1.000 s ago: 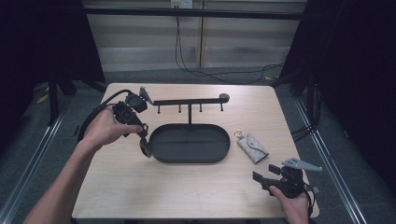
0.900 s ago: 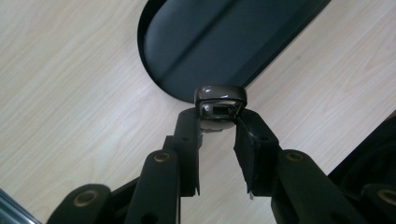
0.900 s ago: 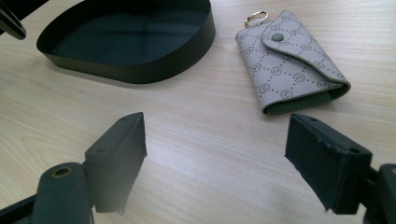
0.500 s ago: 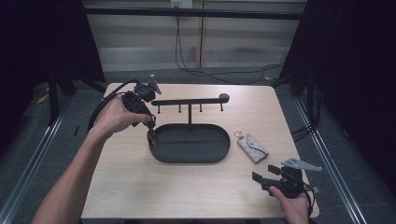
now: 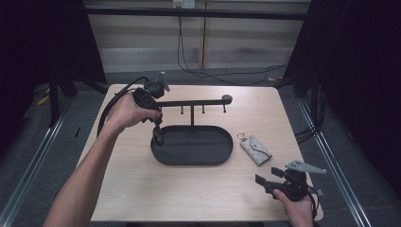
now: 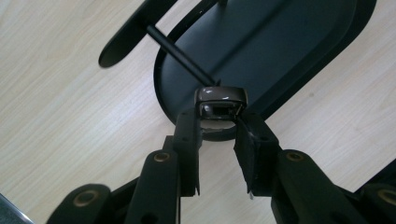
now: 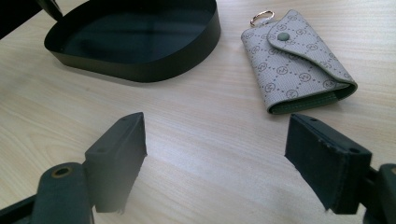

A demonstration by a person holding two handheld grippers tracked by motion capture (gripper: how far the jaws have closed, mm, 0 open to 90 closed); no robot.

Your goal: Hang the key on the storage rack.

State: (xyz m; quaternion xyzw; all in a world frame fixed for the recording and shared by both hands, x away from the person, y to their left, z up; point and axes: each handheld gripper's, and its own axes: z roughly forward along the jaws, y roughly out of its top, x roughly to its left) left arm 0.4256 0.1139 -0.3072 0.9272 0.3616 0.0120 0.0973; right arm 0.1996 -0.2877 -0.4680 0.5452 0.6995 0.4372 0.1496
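- Surface [image 5: 142, 189]: pale wood, dark tray [image 5: 227, 153] central.
- Left gripper [image 5: 157, 136]: fingers pinching small brown fob [image 6: 220, 100] over tray's left rim.
- Right gripper [image 5: 267, 182]: fingers spread, near-right of tray.
- Key pouch [image 5: 256, 150]: just right of tray.

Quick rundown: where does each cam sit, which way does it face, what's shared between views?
High view: above the person's side, looking forward and down on the light wooden table; both forearms enter from below, left gripper and right gripper.
Left gripper view: rides the left gripper, looking down its fingers, shut on a small dark glossy fob.
Right gripper view: low over the table, along open fingers, facing the grey patterned key pouch.
Shared: all three show the black oval metal tray.
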